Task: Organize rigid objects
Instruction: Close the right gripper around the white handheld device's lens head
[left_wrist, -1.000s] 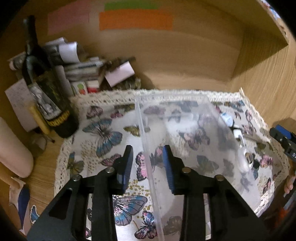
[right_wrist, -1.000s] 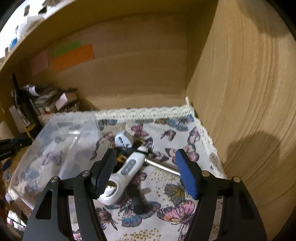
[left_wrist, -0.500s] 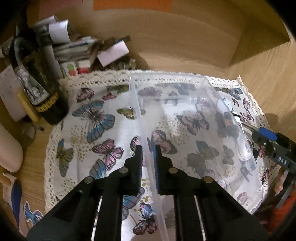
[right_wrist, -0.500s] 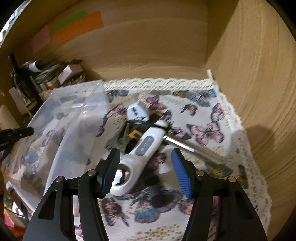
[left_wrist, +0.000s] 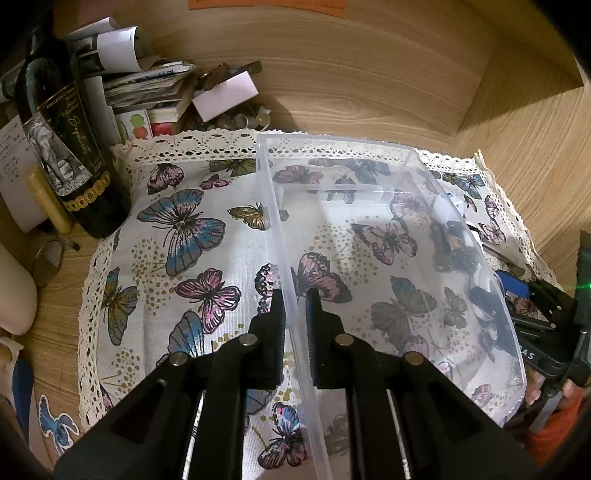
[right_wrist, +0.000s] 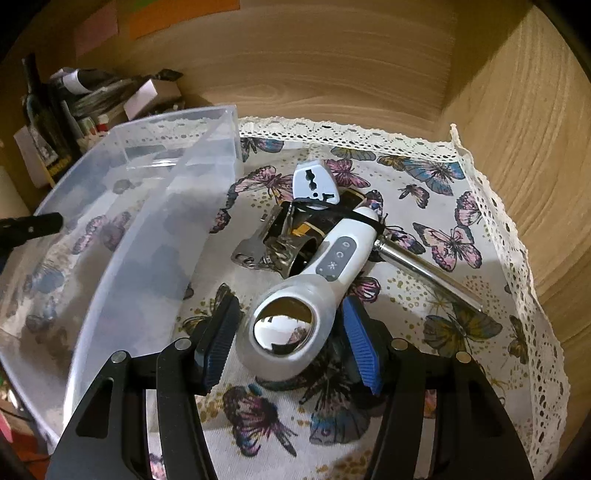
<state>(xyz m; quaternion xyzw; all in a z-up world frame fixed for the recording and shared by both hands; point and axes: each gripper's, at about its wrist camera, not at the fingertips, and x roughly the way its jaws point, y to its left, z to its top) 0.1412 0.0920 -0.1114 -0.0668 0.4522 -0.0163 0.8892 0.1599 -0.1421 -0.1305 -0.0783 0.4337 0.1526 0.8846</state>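
A clear plastic bin (left_wrist: 388, 236) sits on a butterfly-print cloth (left_wrist: 184, 240) inside a wooden shelf. My left gripper (left_wrist: 295, 321) is shut on the bin's left wall. In the right wrist view the bin (right_wrist: 122, 236) lies to the left. A white handheld device with a mirrored round head (right_wrist: 310, 295) lies on the cloth. My right gripper (right_wrist: 291, 339) is open, its fingers on either side of the device's head. Behind it lie a white plug adapter (right_wrist: 316, 181), keys (right_wrist: 251, 251), a black item and a metal rod (right_wrist: 424, 269).
A dark wine bottle (left_wrist: 62, 147) and a pile of papers and small boxes (left_wrist: 159, 92) stand at the back left. Wooden walls close the back and right (right_wrist: 517, 147). The right gripper's body shows at the left view's right edge (left_wrist: 546, 317).
My left gripper closed on the bin's left wall. My right gripper moved forward and down, and narrowed around the white device's head.
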